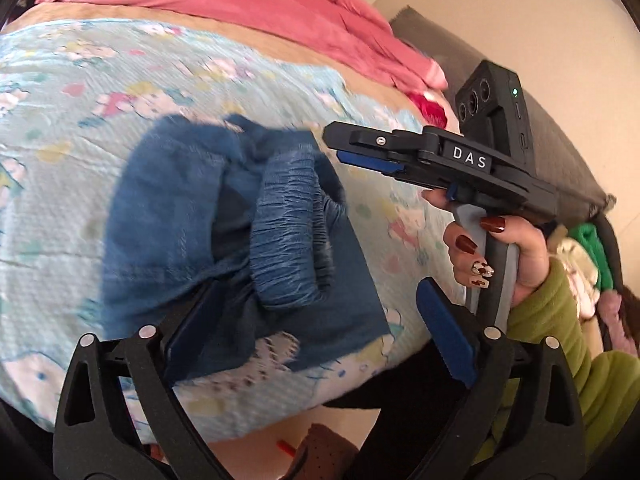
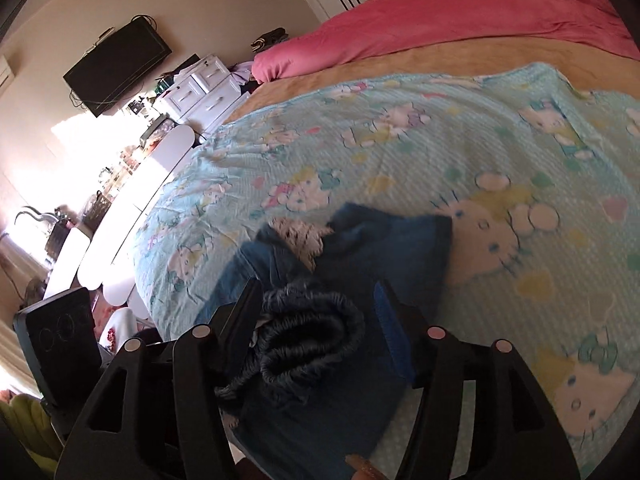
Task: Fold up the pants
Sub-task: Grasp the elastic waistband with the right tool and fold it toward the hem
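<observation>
Folded blue pants [image 1: 192, 216] lie on a light-blue cartoon-print blanket [image 1: 120, 92] on the bed. Their gathered elastic waistband [image 1: 288, 236] curls up on top, and a patch of white lace [image 1: 276, 350] shows at the near hem. My left gripper [image 1: 316, 292] is open wide just above the near edge of the pants, holding nothing. A hand with painted nails [image 1: 492, 248] holds my right gripper [image 1: 332, 146] above the pants' right side. In the right wrist view the right gripper [image 2: 318, 284] is open, with the waistband [image 2: 304, 340] lying loose between its fingers.
A pink duvet [image 2: 460, 20] and a tan sheet [image 2: 400, 64] lie beyond the blanket. White drawers [image 2: 204, 88], a wall-mounted TV [image 2: 116, 68] and a white table [image 2: 132, 200] stand past the bed's left side. A grey padded surface [image 1: 560, 152] and piled clothes [image 1: 588, 256] sit to the right.
</observation>
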The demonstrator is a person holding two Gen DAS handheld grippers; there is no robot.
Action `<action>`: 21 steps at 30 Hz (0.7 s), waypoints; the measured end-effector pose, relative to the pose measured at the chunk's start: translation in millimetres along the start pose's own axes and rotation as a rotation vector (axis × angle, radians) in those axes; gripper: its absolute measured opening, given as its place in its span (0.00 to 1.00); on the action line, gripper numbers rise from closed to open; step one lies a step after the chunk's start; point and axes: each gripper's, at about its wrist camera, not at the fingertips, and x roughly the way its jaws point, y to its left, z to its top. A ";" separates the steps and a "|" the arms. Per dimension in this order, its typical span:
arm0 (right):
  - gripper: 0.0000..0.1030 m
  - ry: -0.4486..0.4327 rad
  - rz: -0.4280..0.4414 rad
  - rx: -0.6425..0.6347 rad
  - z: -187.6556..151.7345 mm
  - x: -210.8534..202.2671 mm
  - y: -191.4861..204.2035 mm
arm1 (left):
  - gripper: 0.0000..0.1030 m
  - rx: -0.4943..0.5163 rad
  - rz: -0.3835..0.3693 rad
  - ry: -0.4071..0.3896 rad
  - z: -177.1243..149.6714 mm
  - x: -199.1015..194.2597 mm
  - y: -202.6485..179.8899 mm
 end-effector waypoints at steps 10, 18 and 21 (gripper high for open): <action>0.54 0.065 -0.342 -0.042 -22.6 21.8 -20.8 | 0.90 0.077 -0.006 0.026 -13.2 9.9 -30.6; 0.67 -0.090 -0.220 -0.052 -32.1 -28.3 -6.6 | 0.91 0.151 0.156 -0.089 -6.1 -37.0 -15.0; 0.74 -0.127 -0.205 -0.104 -40.4 -46.2 10.3 | 0.91 0.121 0.267 -0.129 5.0 -47.0 4.4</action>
